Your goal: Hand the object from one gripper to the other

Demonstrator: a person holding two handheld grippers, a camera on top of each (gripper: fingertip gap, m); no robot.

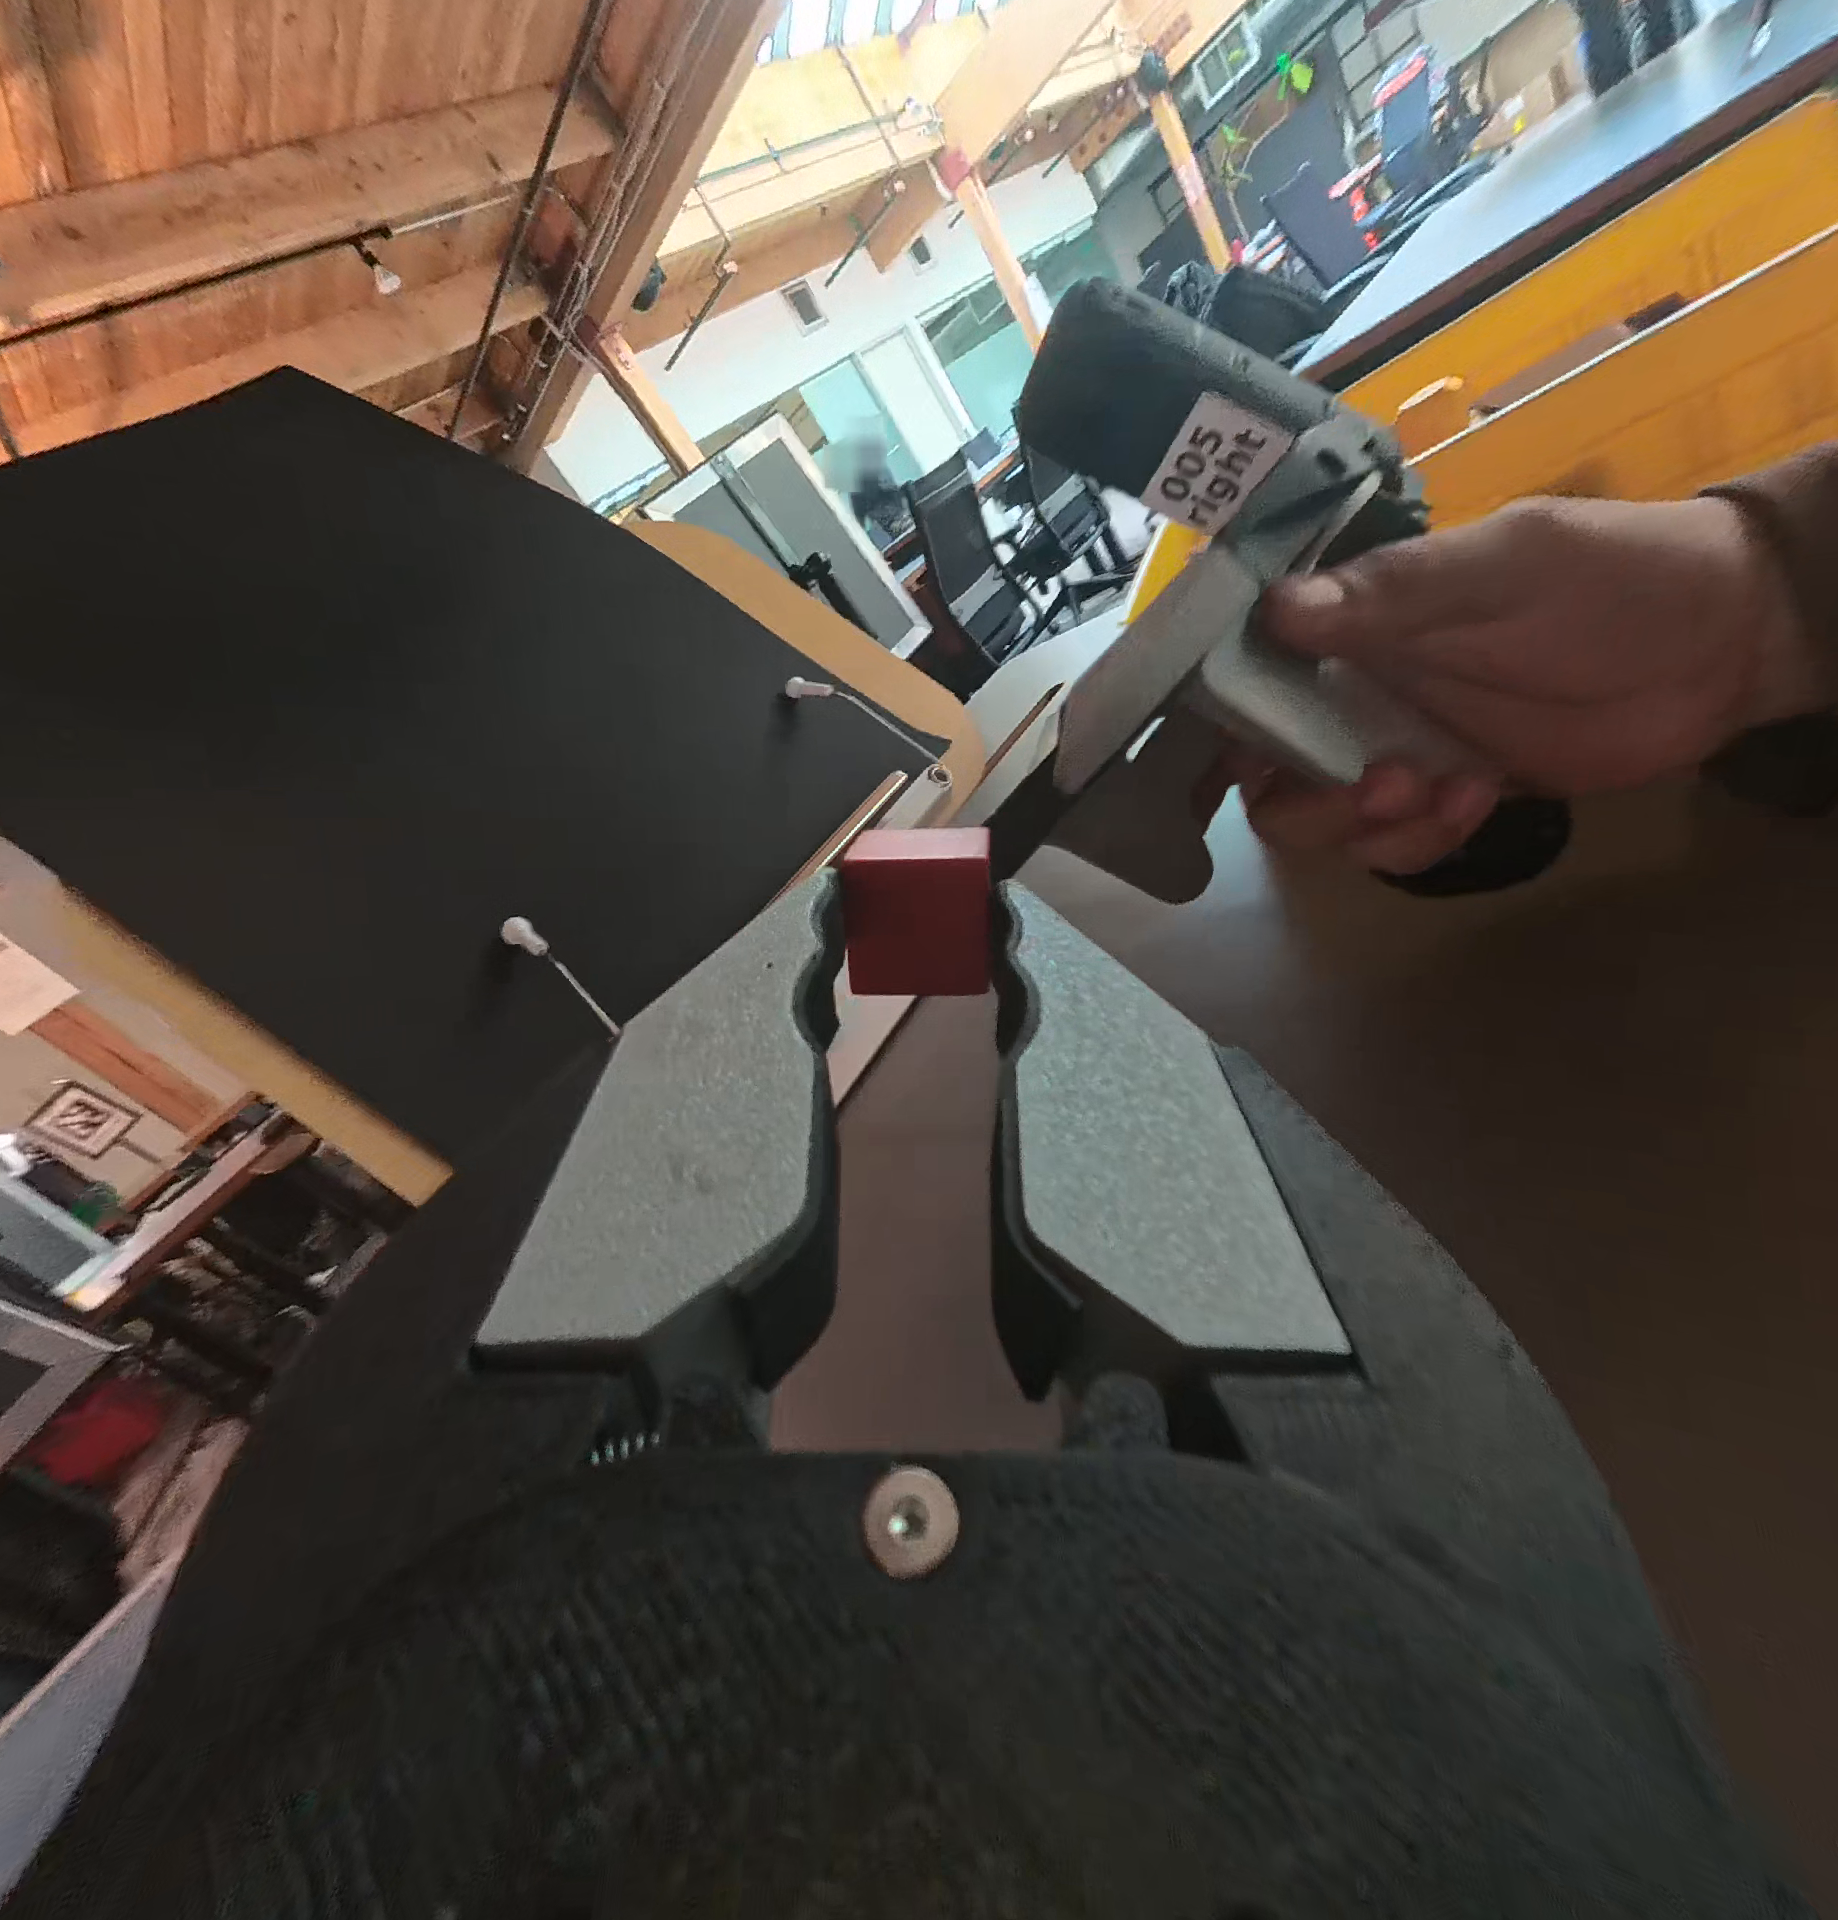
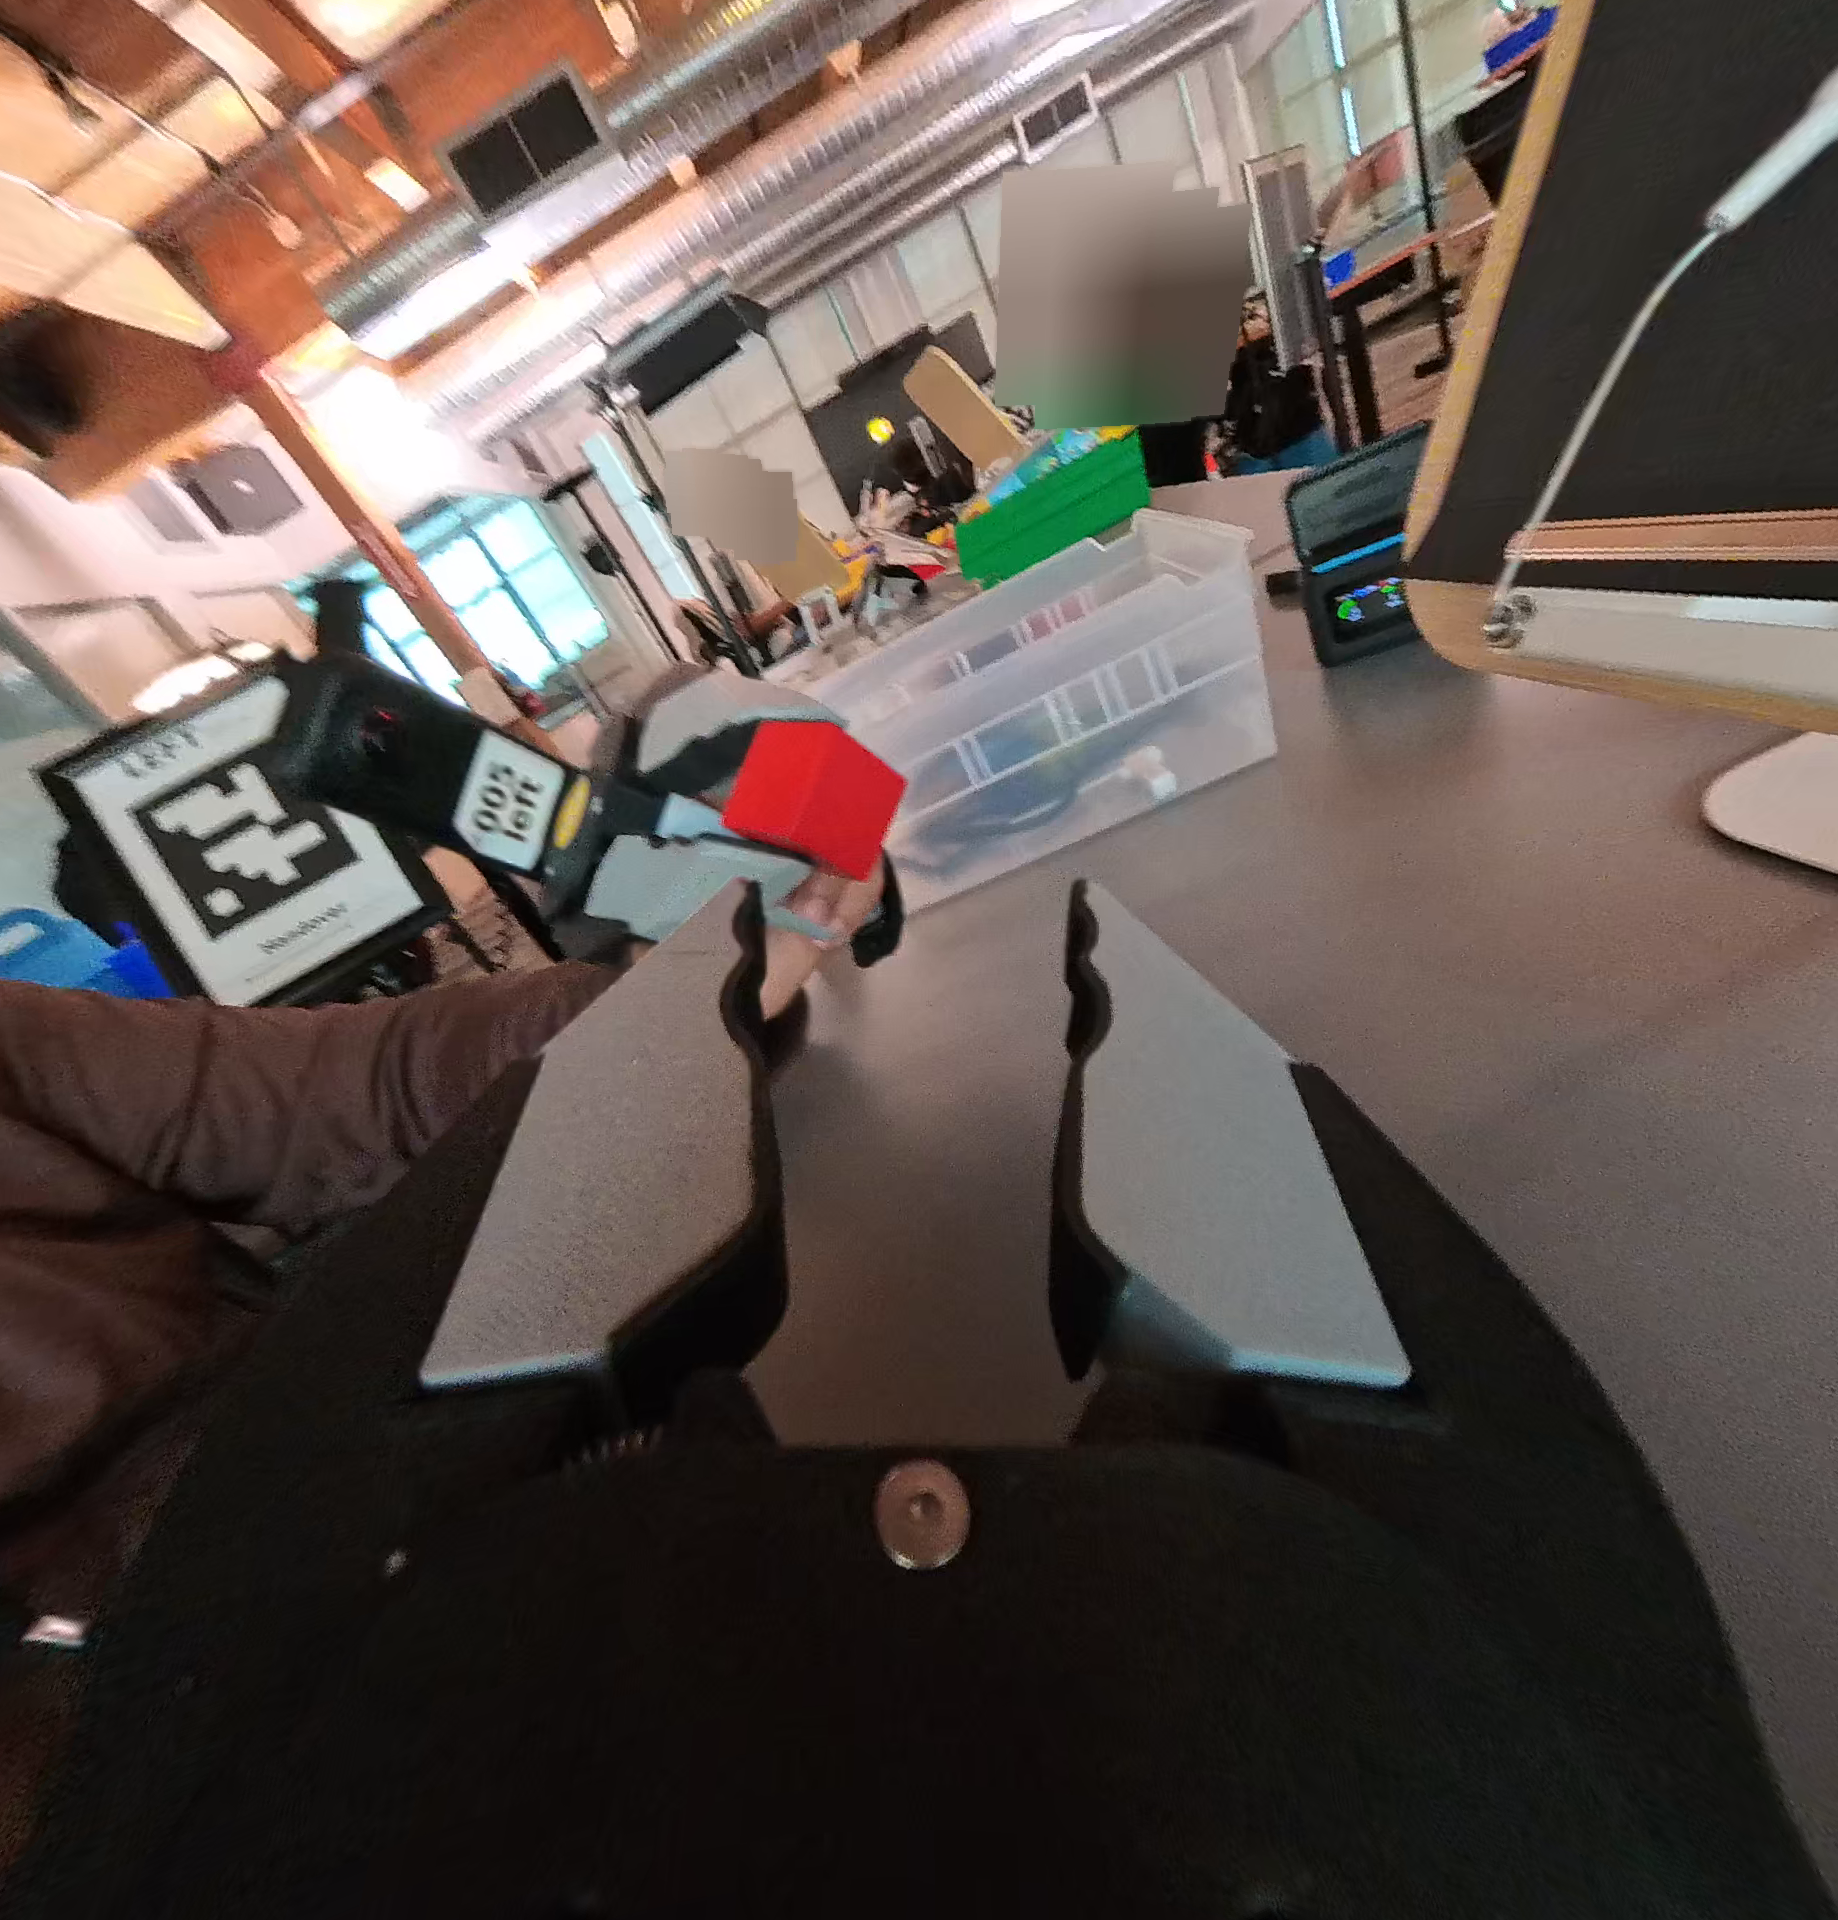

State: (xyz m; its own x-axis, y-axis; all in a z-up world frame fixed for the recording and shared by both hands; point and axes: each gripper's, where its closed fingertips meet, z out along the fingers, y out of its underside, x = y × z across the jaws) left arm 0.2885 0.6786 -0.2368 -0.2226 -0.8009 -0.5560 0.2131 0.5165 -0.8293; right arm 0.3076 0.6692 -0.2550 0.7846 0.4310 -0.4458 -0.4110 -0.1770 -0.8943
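Note:
My left gripper point(image 1: 917, 914) is shut on a red cube point(image 1: 917, 920), held between its fingertips above the dark table. In the right wrist view the same left gripper point(image 2: 759, 800) shows at the left, holding the red cube point(image 2: 816, 795) up in the air. My right gripper point(image 2: 910, 925) is open and empty, its fingers spread wide, a little below and to the right of the cube. In the left wrist view the right gripper's body point(image 1: 1206, 582) shows at the upper right, held by a hand point(image 1: 1538, 665), its dark finger tip reaching close to the cube's right side.
A black board with a wooden rim point(image 1: 323, 675) stands tilted at the left, with white cables on it. A clear plastic bin point(image 2: 1081, 686) and a small dark device point(image 2: 1356, 561) stand on the dark table point(image 2: 1414, 987). A marker sign point(image 2: 240, 831) stands at the left. Less than 4 cm separates the two grippers' tips.

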